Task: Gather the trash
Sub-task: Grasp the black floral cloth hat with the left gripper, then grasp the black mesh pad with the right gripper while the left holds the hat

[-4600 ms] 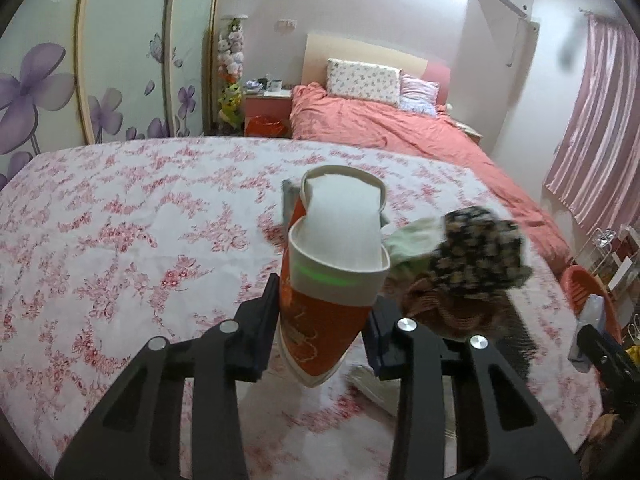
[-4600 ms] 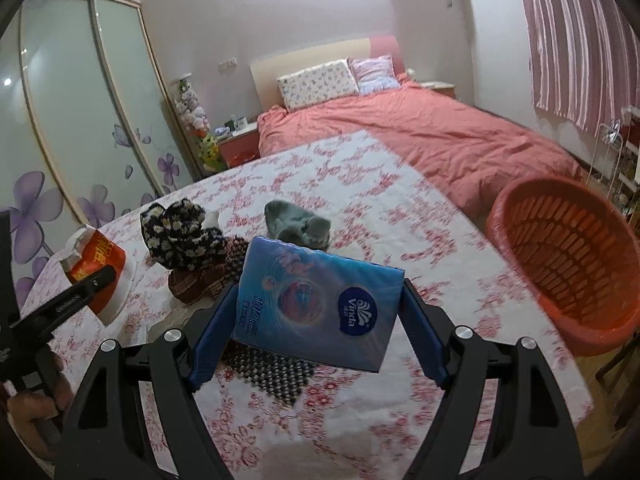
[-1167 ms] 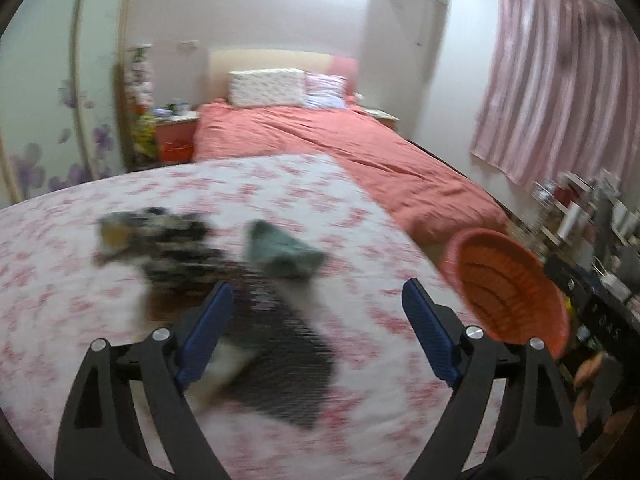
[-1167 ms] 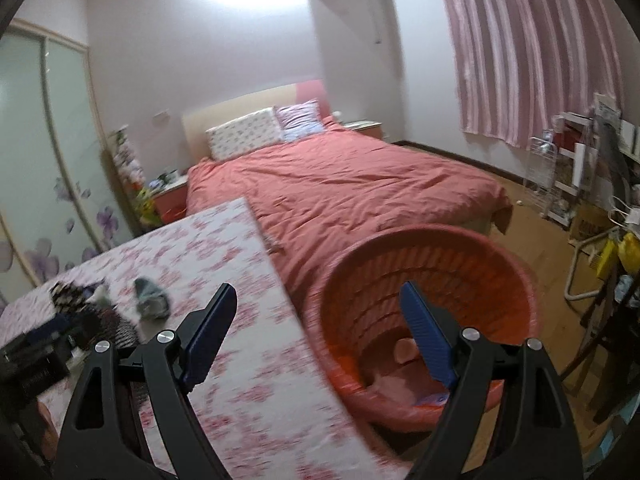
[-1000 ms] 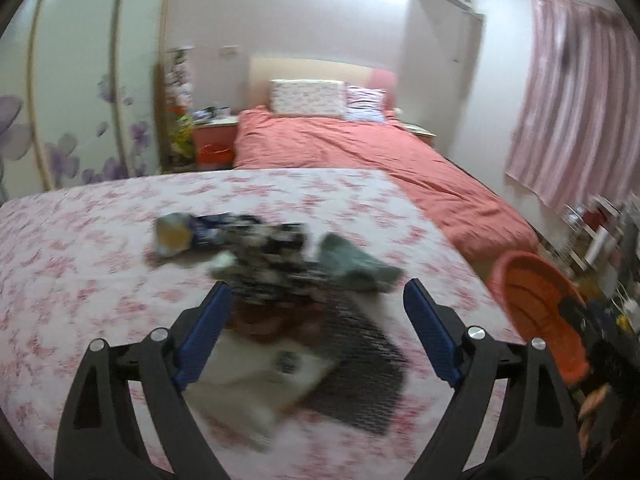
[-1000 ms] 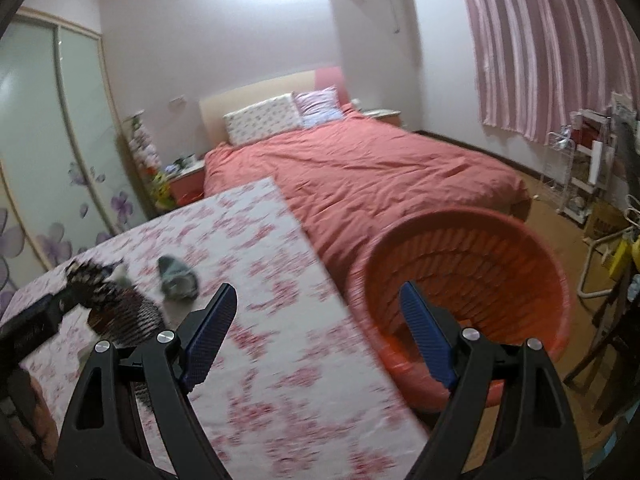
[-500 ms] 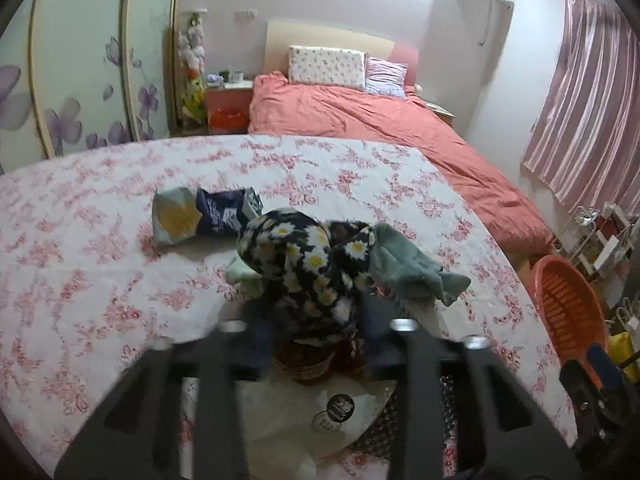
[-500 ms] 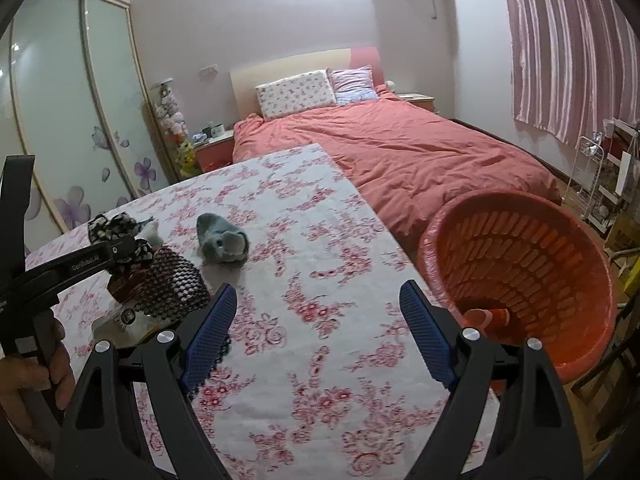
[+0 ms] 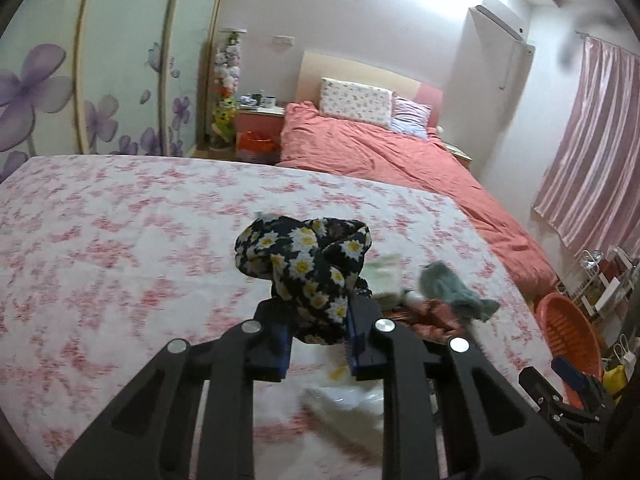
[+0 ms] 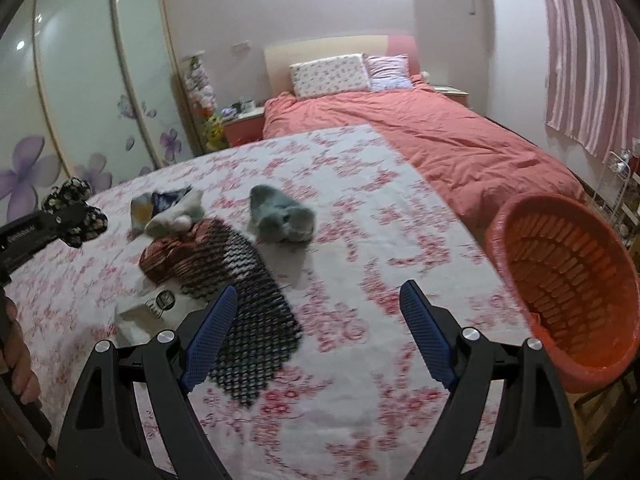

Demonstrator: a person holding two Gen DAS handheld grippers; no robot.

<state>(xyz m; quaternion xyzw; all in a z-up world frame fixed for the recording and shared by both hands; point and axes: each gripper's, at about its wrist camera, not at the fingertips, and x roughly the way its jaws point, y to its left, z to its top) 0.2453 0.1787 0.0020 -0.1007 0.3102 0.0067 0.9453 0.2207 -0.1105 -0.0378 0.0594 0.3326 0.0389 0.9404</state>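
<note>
Left wrist view: the left tool has just been closing, and its two blue-padded fingers now clamp the lower end of a black daisy-print cloth. The cloth bunches up above the fingertips, raised over the counter, which carries a white cover with a pink floral print. Right of the tool lie a grey-green soft item, a red-brown patterned cloth and a pale folded item, blurred. A white plastic wrapper lies on the counter under the tool. An orange plastic basket stands past the counter's right edge. A bed with a coral duvet stands behind.

Right wrist view: the right tool stands wide open with nothing between its blue pads. Below and ahead of it a black mesh sheet lies flat on the counter, touching the red-brown patterned cloth. The grey-green soft item lies just beyond. The orange plastic basket stands at the right. At the far left, the left tool holds the daisy-print cloth clear of the pile; a hand grips its handle.
</note>
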